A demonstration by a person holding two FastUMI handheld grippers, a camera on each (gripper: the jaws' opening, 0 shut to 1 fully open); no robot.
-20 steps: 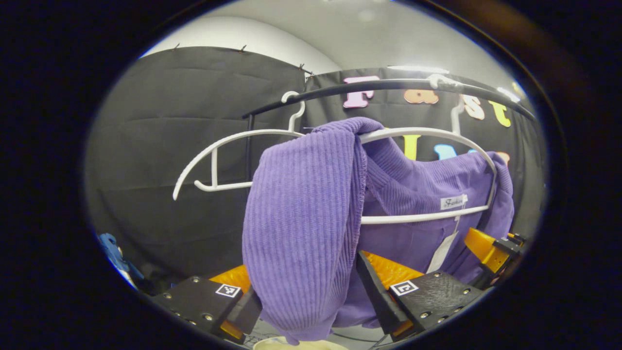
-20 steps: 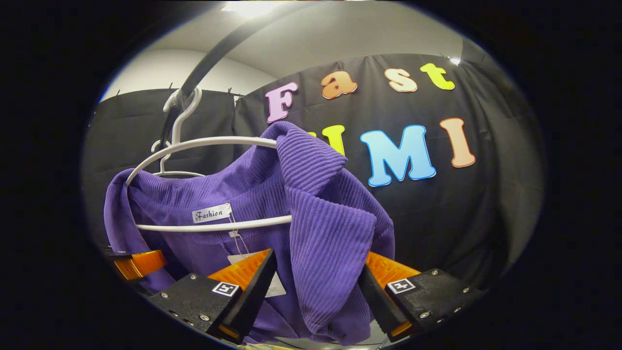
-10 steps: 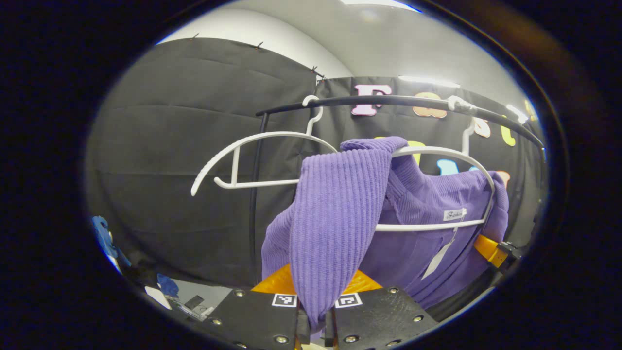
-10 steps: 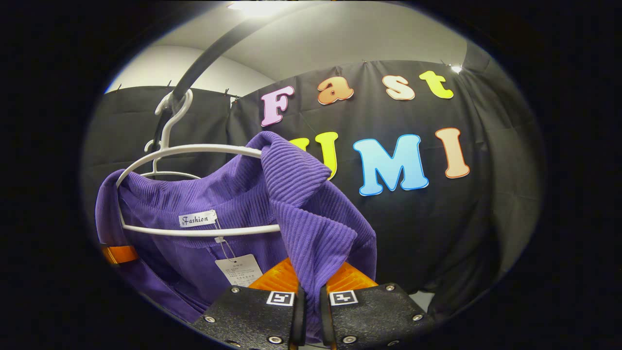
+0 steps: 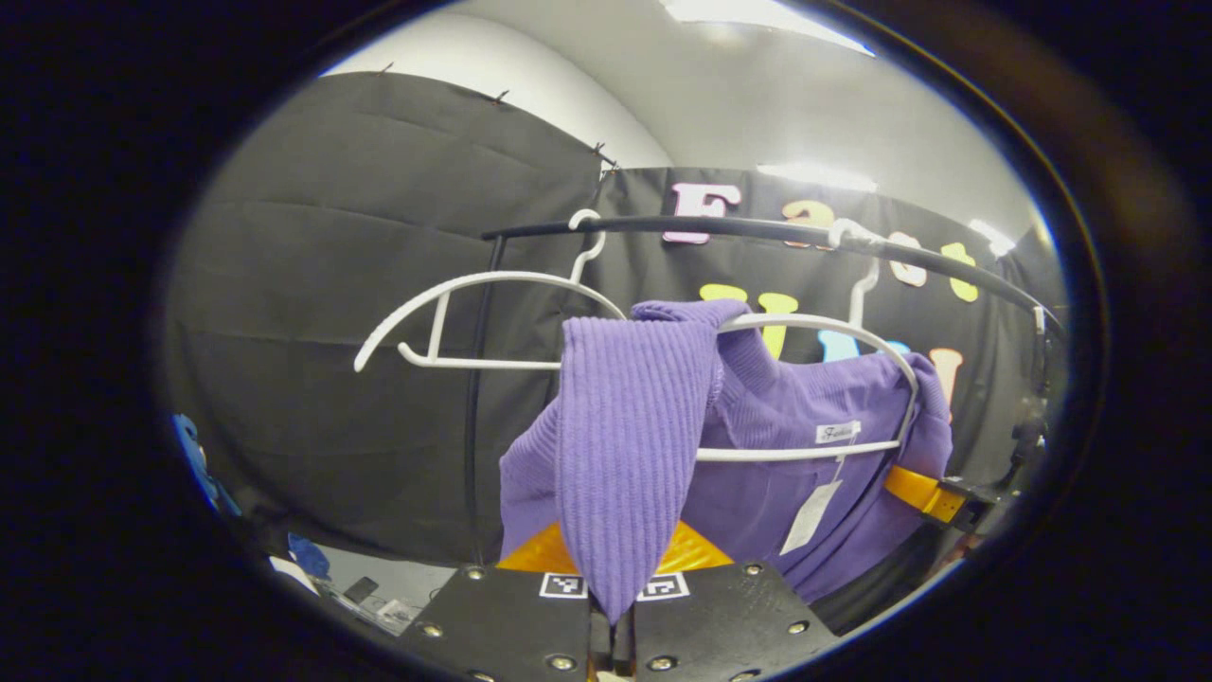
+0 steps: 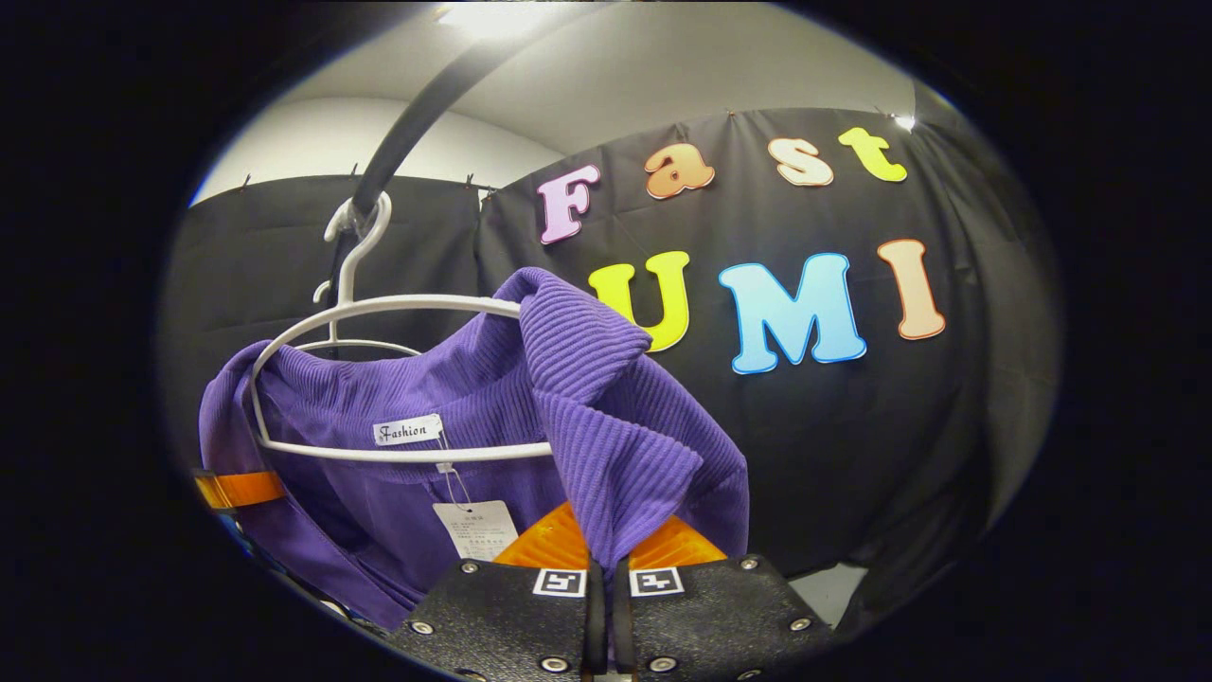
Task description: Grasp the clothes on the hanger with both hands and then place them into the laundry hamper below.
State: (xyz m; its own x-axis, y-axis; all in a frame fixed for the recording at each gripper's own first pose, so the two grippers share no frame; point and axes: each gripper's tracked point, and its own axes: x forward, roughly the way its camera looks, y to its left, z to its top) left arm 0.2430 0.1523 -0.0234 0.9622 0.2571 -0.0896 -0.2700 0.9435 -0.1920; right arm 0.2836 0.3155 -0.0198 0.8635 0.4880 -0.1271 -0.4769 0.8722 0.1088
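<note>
On the white hanger (image 5: 814,327), centre of the left gripper view, hangs the purple ribbed cardigan (image 5: 805,417): one shoulder fold drapes over the hanger's top arc and drops toward 6 o'clock, straight into the left gripper (image 5: 612,616), whose two fingers are closed together, clamped on the tip of that fold. Neck label and a white paper hang tag (image 5: 810,516) sit at about 4 o'clock from the fold. Right gripper view: same cardigan (image 6: 454,379), other shoulder fold (image 6: 615,445) falls from the hanger (image 6: 379,308) to 6 o'clock, and the right gripper (image 6: 598,616) is closed on it, fingers pinched with cloth between. Hang tag (image 6: 476,528) at 8 o'clock from that grip. Hanger hook sits over a black rail (image 5: 757,227). A second, bare white hanger (image 5: 473,294) hangs on the same rail at 10 o'clock of the cardigan. At 4 o'clock in the left view, part of the other gripper shows, partly behind the cloth. Black booth curtain (image 5: 360,265) behind, white ceiling above.
</note>
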